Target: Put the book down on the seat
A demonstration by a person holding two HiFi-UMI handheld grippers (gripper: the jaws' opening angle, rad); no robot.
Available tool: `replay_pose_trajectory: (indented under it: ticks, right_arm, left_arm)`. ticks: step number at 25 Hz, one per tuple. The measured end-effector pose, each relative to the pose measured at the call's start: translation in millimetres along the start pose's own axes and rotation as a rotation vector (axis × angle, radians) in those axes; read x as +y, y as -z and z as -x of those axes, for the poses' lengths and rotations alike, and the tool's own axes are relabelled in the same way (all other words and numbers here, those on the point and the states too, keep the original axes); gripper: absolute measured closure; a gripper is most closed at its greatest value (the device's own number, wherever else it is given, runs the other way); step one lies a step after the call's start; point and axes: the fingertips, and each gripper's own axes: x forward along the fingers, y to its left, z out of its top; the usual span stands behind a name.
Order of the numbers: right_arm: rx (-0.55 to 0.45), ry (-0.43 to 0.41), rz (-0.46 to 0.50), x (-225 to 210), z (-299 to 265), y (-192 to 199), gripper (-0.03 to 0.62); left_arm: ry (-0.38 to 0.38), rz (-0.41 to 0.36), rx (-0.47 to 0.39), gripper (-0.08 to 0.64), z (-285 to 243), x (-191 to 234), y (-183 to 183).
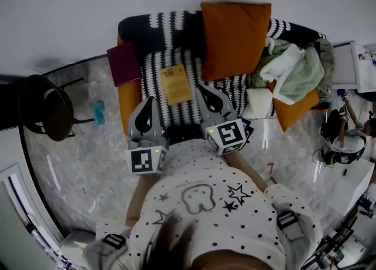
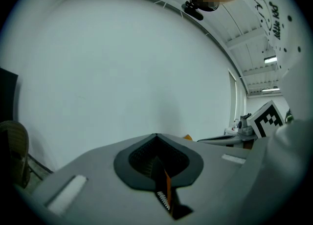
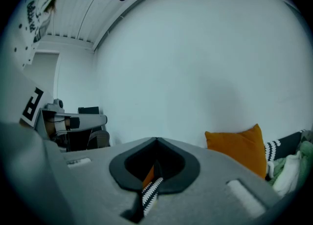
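A yellow book [image 1: 175,84] lies flat on the black-and-white striped seat [image 1: 155,63] of a sofa in the head view. My left gripper [image 1: 150,100] hovers just near and left of the book, its jaws together and nothing in them. My right gripper [image 1: 201,88] sits just right of the book, also shut and empty. In the left gripper view the left gripper [image 2: 156,136] points up at a bare white wall. In the right gripper view the right gripper [image 3: 156,140] shows only a thin slit with orange and stripes behind it.
A maroon book [image 1: 123,63] rests on the sofa's orange left armrest. An orange cushion [image 1: 235,31] leans on the backrest, with a heap of green and white cloth [image 1: 291,69] to its right. A dark round stool [image 1: 44,107] and a blue bottle [image 1: 98,112] stand on the floor at left.
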Motion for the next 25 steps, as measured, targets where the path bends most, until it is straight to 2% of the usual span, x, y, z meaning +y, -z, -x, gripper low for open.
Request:
replay_pose_trajectory:
  ticks: [6, 11, 15, 21, 25]
  right_arm:
    - [0.012, -0.027, 0.039, 3, 9, 1, 0.592]
    - [0.014, -0.075, 0.090, 17, 9, 3, 0.592]
    - [0.026, -0.099, 0.111, 23, 7, -1, 0.592]
    - [0.012, -0.121, 0.150, 26, 5, -6, 0.592]
    - [-0.002, -0.119, 0.158, 25, 5, -4, 0.592]
  left_arm:
    - [0.028, 0.029, 0.008, 0.558, 1, -7, 2]
    - [0.084, 0.043, 0.023, 0.558, -1, -20, 12]
    - [0.129, 0.033, 0.039, 0.558, -9, -25, 19]
    - [0.187, 0.020, 0.024, 0.558, -19, -39, 8]
    - [0.203, 0.010, 0.019, 0.558, -17, -43, 7]
